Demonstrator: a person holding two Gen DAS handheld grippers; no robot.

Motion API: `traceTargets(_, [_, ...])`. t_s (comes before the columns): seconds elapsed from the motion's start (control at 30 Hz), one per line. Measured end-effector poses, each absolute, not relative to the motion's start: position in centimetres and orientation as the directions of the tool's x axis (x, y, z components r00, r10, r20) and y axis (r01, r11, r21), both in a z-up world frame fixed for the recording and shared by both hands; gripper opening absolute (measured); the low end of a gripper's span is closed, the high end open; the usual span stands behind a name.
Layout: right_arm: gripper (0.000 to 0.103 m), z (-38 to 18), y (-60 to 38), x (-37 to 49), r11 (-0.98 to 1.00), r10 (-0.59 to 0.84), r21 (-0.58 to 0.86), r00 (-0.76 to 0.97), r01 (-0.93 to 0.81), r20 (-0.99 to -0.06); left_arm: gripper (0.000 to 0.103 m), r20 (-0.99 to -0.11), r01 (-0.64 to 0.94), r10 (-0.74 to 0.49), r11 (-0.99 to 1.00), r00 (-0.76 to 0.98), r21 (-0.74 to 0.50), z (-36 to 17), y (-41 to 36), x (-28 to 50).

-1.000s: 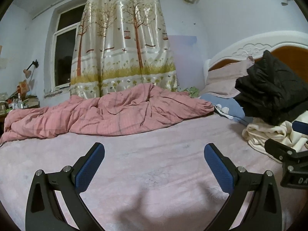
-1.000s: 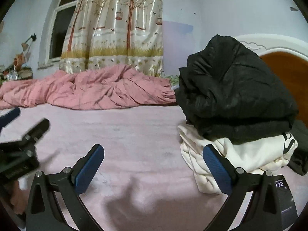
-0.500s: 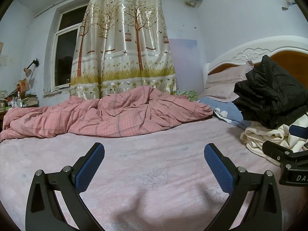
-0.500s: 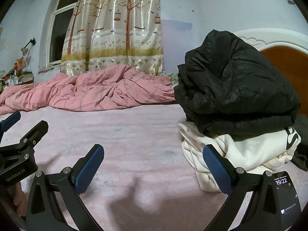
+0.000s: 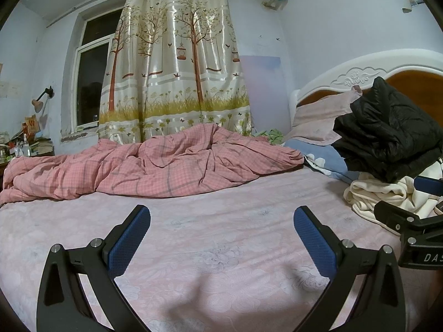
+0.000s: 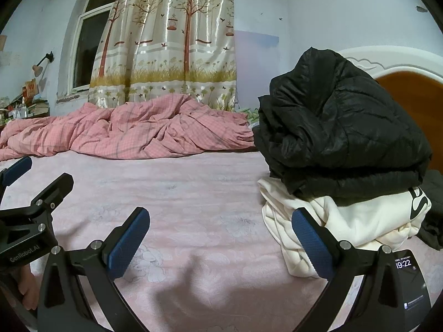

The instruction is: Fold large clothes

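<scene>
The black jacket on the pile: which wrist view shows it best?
The right wrist view: the black jacket sits large and nearly whole on the cream garment. In the left wrist view the jacket is small at the right edge, partly cut off.

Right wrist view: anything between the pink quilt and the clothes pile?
Nothing; only bare bed sheet lies between the pink quilt and the black jacket stacked on the cream garment.

Black-framed left gripper and right gripper, blue textured pads, silver screws, white lettering.
</scene>
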State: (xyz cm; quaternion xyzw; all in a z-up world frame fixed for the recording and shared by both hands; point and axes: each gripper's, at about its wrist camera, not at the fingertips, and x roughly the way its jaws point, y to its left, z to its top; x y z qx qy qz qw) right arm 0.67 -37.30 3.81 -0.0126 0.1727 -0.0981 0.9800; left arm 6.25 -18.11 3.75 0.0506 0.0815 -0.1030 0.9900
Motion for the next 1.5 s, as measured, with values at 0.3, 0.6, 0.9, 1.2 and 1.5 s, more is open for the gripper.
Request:
traceTargets(0.3, [0.103, 3.81, -37.30, 0.72, 0.980, -0.197, -0.061, 0.921, 0.187, -0.336, 0.103, -0.171, 0.212, -0.196, 0.974, 0.966, 0.084, 3.74, -18.10, 6.24])
traceTargets(0.6, [0.103, 3.81, -37.32, 0.74, 0.980, -0.196, -0.061, 0.921, 0.187, -0.336, 0.103, -0.171, 0.213, -0.196, 0.973, 0.965, 0.084, 3.73, -18.08, 6.22])
traceTargets(0.9, [0.103, 3.82, -37.44, 0.76, 0.981, -0.196, -0.062, 0.921, 0.186, -0.336, 0.103, -0.172, 0.213, -0.197, 0.973, 0.965, 0.085, 3.73, -18.09, 6.22])
traceTargets(1.2, [0.103, 3.83, -37.46, 0.85, 0.981, -0.195, -0.063, 0.921, 0.184, -0.337, 0.103, -0.172, 0.213, -0.196, 0.973, 0.965, 0.085, 3.74, -18.08, 6.23])
traceTargets(1.5, [0.103, 3.86, -37.54, 0.80, 0.981, -0.195, -0.064, 0.921, 0.184, -0.337, 0.103, -0.176, 0.222, -0.204, 0.971, 0.963, 0.090, 3.71, -18.18, 6.26])
